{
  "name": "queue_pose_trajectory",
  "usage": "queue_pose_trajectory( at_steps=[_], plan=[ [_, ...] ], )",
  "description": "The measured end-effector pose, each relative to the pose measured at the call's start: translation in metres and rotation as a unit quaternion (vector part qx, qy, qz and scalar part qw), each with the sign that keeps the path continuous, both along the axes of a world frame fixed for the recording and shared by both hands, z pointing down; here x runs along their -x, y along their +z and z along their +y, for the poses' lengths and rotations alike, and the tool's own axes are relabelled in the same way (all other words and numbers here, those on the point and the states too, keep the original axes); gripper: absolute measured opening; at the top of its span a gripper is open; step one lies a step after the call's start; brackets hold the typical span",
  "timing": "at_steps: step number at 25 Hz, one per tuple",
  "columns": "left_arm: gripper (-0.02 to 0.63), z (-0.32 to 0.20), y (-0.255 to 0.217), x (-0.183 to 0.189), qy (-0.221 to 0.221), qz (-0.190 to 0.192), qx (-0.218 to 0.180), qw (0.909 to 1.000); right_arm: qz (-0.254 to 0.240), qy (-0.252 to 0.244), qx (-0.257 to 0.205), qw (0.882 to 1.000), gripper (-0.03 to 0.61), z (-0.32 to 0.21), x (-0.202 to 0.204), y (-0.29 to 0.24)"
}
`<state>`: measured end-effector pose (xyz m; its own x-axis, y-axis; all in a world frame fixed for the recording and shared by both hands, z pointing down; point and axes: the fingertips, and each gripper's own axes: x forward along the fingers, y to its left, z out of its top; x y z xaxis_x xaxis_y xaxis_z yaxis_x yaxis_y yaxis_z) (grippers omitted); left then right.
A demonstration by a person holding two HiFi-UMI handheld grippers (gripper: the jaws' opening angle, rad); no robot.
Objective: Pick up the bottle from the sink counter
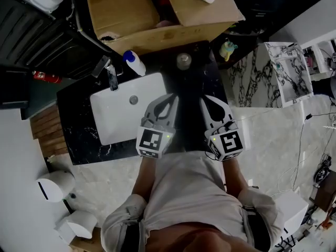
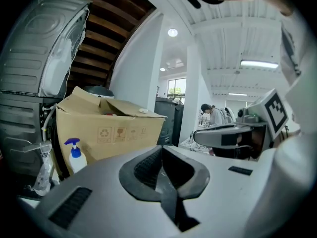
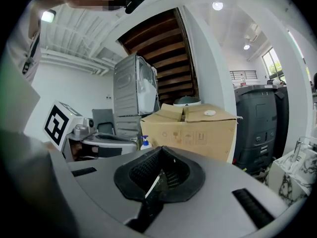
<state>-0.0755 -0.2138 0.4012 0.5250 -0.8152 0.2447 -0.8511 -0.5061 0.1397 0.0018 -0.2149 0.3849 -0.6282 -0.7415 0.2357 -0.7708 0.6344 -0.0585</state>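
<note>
A person (image 1: 189,203) stands at a black counter (image 1: 79,135) with a gripper in each hand, the two held side by side above its front edge and pointing toward the back; the left gripper (image 1: 169,97) hangs over the right rim of the white sink (image 1: 113,122), jaws closed tight with nothing between them; the right gripper (image 1: 207,98) hovers just beside it over bare counter, jaws likewise pressed together and empty. The bottle (image 1: 135,62), white with a blue pump top, sits at the back of the counter behind the sink, just right of the faucet (image 1: 112,77) and just in front of a large cardboard box (image 1: 142,14); it is well apart from both grippers, ahead of them and to their left. In the left gripper view the bottle stands upright at lower left, before the box's front; in the right gripper view only its blue top and shoulder show above the gripper's body, left of the box. A small round item (image 1: 183,61) rests on the counter to the right of the bottle.
</note>
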Motion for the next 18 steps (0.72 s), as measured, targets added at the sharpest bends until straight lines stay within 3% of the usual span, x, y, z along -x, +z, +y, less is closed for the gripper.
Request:
queue_pose_trajectory(
  at_steps=[18],
  plan=[
    [0.003,-0.067,0.072,-0.008,-0.011,-0.03,0.052,0.9982,0.007,-0.022,0.065,0.998,-0.003,-0.064,-0.001,0.065]
  ],
)
